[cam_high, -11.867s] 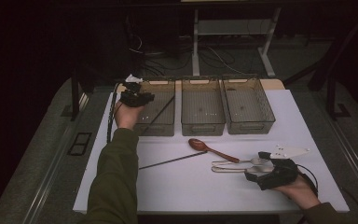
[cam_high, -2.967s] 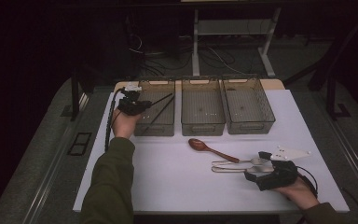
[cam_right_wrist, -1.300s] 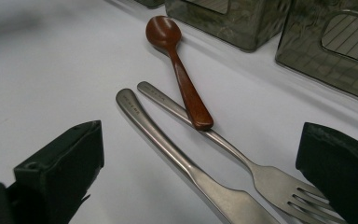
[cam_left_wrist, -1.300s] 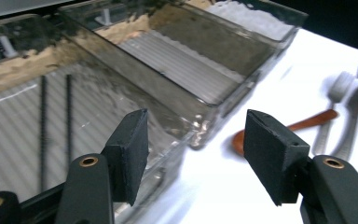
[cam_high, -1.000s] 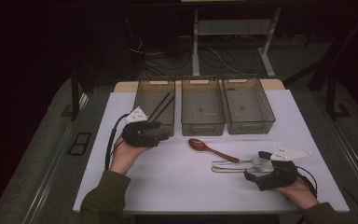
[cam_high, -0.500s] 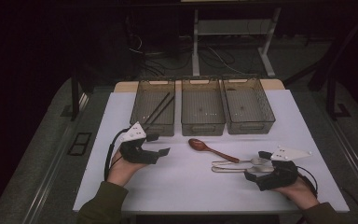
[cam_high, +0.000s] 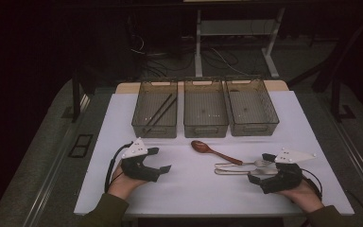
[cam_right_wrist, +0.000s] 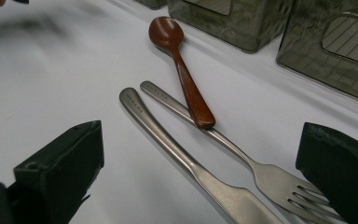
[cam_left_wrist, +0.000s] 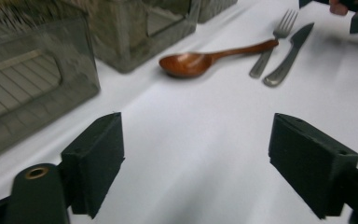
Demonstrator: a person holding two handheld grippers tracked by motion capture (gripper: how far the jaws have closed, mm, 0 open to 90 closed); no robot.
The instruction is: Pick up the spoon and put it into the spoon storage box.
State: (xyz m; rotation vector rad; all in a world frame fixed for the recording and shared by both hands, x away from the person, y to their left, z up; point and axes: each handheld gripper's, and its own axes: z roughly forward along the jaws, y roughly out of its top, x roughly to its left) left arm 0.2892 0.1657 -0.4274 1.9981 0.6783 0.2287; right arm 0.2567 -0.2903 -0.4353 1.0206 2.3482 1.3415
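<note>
White surface [cam_high: 208,189] is carrying three bins at twelve o'clock; the left bin [cam_high: 155,109] is holding two dark sticks. Your left tongs [cam_high: 158,163] are hovering at eight o'clock, jaws spread wide and empty, aiming toward the spoon [cam_high: 215,152] at centre. Your right tongs [cam_high: 257,172] are resting at four o'clock, also gaping, straddling the fork [cam_right_wrist: 242,154] and knife [cam_right_wrist: 186,163]. Since the spoon's handle is lying across the fork, I'd suggest lifting the spoon first, by its handle.

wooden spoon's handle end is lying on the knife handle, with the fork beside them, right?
Not quite: the wooden spoon rests its handle end on the fork, not on the knife. The knife lies beside them, apart from the spoon. The right gripper view shows this.
</note>
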